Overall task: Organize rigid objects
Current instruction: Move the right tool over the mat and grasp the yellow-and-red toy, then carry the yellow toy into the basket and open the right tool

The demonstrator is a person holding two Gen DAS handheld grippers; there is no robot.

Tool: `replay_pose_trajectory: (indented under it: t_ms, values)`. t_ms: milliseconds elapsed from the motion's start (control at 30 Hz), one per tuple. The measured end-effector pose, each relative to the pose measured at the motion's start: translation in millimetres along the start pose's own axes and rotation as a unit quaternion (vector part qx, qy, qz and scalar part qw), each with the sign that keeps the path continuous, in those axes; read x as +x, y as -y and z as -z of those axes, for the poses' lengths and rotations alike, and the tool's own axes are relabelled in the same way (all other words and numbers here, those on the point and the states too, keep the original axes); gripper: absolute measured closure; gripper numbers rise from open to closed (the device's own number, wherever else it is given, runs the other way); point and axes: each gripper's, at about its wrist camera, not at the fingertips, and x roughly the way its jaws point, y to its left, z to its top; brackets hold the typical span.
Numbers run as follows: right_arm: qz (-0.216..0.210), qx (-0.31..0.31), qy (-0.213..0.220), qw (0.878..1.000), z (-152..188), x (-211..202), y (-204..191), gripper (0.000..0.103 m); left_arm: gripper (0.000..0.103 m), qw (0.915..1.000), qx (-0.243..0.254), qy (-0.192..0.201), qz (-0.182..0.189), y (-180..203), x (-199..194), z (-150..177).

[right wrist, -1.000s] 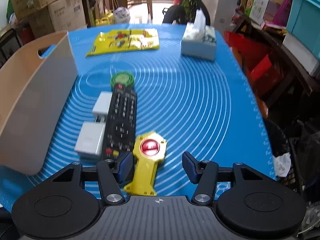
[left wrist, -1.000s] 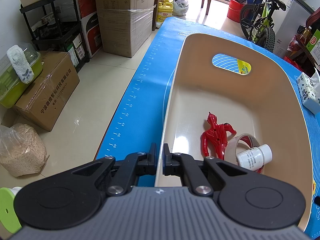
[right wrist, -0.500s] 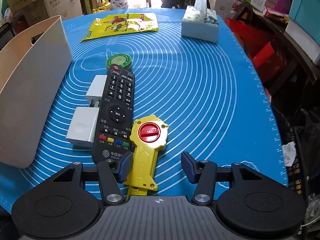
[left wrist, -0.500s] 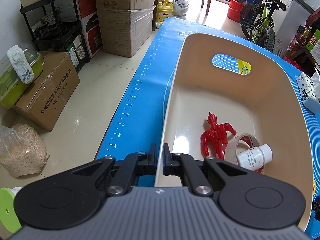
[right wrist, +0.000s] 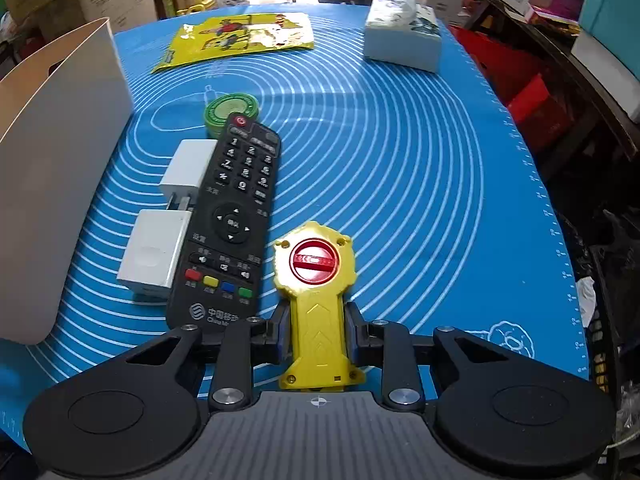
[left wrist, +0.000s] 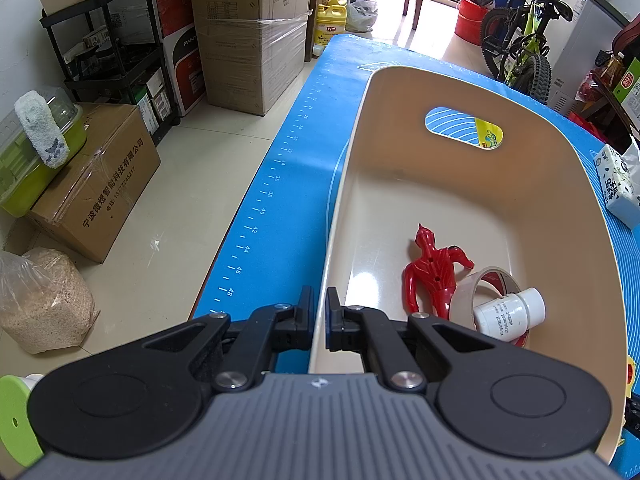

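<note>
My right hand-held gripper [right wrist: 317, 338] is closing on the yellow toy launcher [right wrist: 316, 304], just right of the black remote [right wrist: 230, 224] marked "China M…". My left hand-held gripper [left wrist: 319, 312] pinches the beige bin [left wrist: 592, 216] rim.

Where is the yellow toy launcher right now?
Right wrist view: yellow toy launcher lies on the blue mat, just right of the remote, between the closing right gripper jaws.

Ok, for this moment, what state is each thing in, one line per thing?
Left gripper: shut on the rim of the beige bin.
Right gripper: jaws closing around the yellow toy launcher handle.
Red figure: lying in the bin.
Tape roll: in the bin.
White bottle: on its side, capped.
Remote control: flat on the blue mat.
Chargers: beside the remote.
</note>
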Motion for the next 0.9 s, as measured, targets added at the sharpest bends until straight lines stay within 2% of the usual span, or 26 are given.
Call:
replay_pose_trajectory:
  t_ms: [300,533,900]
  values:
    - [0.005,-0.001,0.032,0.999,-12,-22,4,0.066,0.097,1.0,0.0,-0.001,0.0,-3,0,-1]
    - [0.0,-0.01,0.082,0.997,-34,-51,-7,0.066,0.097,1.0,0.0,0.0,0.0,-2,0,-1]
    - [-0.051,-0.05,0.169,0.983,-84,-99,-57,0.066,0.097,1.0,0.003,0.0,-0.002,0,1,1]
